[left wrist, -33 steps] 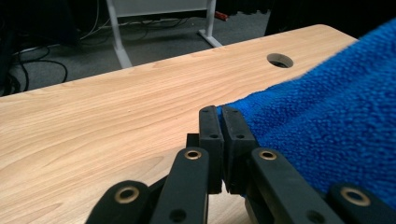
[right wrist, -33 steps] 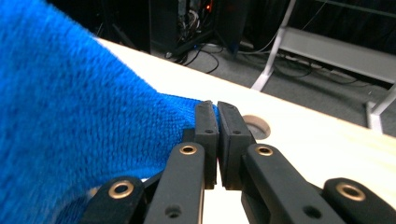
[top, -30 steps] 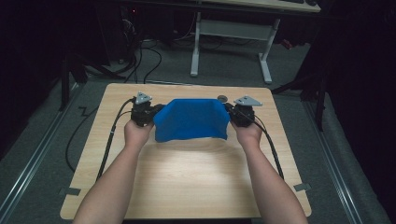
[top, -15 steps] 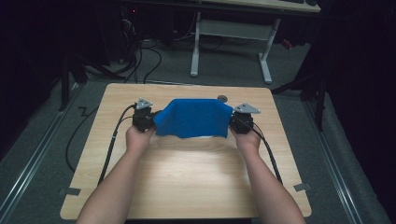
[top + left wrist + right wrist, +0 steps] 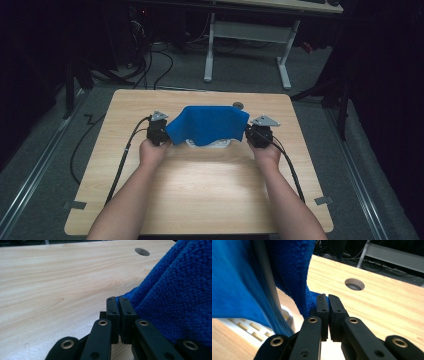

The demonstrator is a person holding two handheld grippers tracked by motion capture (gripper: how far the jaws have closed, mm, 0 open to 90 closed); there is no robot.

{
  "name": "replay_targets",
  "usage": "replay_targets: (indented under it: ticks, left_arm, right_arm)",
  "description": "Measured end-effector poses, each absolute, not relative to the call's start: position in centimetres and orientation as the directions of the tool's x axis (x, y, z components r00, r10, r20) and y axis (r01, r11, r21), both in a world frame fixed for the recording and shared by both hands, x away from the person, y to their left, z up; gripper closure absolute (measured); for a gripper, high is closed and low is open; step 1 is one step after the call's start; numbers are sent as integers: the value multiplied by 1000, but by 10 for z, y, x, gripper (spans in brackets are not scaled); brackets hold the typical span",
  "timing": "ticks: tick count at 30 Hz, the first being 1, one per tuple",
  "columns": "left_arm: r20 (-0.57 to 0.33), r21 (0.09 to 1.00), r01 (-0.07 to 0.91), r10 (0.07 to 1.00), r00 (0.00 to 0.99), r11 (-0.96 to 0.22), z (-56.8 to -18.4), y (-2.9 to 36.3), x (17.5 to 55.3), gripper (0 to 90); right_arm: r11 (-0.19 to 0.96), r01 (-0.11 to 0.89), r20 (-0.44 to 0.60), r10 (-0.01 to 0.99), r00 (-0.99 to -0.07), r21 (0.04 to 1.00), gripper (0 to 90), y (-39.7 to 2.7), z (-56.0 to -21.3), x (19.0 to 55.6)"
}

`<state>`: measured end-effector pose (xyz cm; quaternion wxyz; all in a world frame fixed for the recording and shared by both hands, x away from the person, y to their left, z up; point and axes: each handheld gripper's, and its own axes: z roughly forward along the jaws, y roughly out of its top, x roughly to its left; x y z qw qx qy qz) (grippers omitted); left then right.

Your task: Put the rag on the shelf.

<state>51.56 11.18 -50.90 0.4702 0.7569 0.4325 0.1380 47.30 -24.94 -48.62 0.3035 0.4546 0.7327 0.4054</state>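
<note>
The blue towel (image 5: 207,125) hung stretched between the two grippers above the middle of the wooden table (image 5: 200,190), toward its 12 o'clock edge, sagging a little in the centre. The left gripper (image 5: 159,131) held the cloth's corner at 9 o'clock, its jaws pressed together with only a thin edge of terry between them; the right gripper (image 5: 259,134) pinched the opposite corner at 3 o'clock just as tightly. Beneath the towel, partly covered, sat a white slotted object (image 5: 210,144), perhaps a rack or tray; a round hole (image 5: 238,105) pierced the tabletop at about 1 o'clock from the cloth. Both grips looked shallow, so a sharp pull outward might slip a corner free, and the drooping middle could snag on the white piece if lowered unevenly
</note>
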Motion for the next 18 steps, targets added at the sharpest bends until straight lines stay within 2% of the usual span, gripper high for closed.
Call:
replay_targets:
  ticks: [11,12,13,14,18]
  left_arm:
    - [-218,821,543,783,583,-176,-515,113,515,857]
    - [-218,821,544,783,582,-176,-514,114,515,819]
    - [-215,821,543,786,580,-177,-514,114,514,819]
    - [-205,820,543,792,575,-181,-513,114,514,771]
    - [-185,830,529,806,562,-179,-509,119,512,638]
  right_arm:
    - [262,425,-72,908,-413,866,877,-248,-495,470]
    - [267,424,-76,906,-415,865,829,-247,-497,469]
    - [267,424,-76,906,-415,865,829,-247,-497,469]
    - [267,429,-76,908,-411,863,779,-246,-498,468]
    - [266,425,-85,913,-398,865,733,-246,-495,467]
